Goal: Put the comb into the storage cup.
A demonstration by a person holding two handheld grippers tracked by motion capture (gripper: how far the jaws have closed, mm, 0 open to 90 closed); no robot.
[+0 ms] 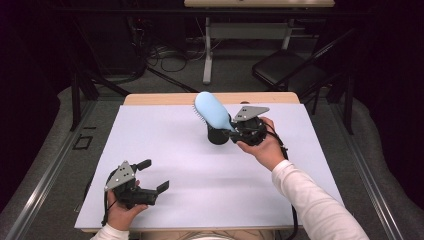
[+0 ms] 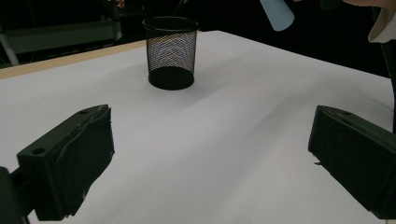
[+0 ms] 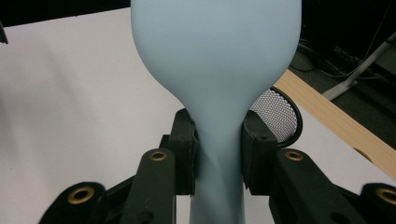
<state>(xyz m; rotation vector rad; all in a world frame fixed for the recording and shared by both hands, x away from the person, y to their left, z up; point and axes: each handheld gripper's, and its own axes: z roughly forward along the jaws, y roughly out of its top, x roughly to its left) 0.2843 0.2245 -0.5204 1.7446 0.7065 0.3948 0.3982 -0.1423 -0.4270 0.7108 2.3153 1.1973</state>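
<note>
Closest to the person, at the near left corner of the white tabletop [image 1: 200, 175], the left gripper [image 1: 156, 176] rests in a hand, its two black jaws spread wide and pointing toward the middle of the surface with nothing between them; in the left gripper view the same left gripper [image 2: 210, 154] frames only bare white surface between its jaws, and beyond them the black wire-mesh cylindrical cup [image 2: 171, 52] stands upright toward the far edge. Farther out, past the middle of the tabletop and nearer the far edge, the right gripper [image 1: 233, 130] is held in a hand whose white sleeve [image 1: 315, 200] reaches in from the near right corner. Its jaws are closed on the handle of a pale blue plastic hairbrush [image 1: 214, 112], whose oval head tilts up and away toward the far edge, with its bristles turned to the far side. In the right gripper view the right gripper [image 3: 217, 156] presses from both sides on the narrow neck of the hairbrush [image 3: 215, 56], smooth back toward the camera. The brush is in the air, just above the mesh cup [image 1: 217, 136], which stands on the tabletop right beside the gripper; in the right gripper view the cup's rim [image 3: 280, 119] shows just behind the right-hand jaw. The light wooden edge strip [image 1: 150, 99] bounds the far side.
</note>
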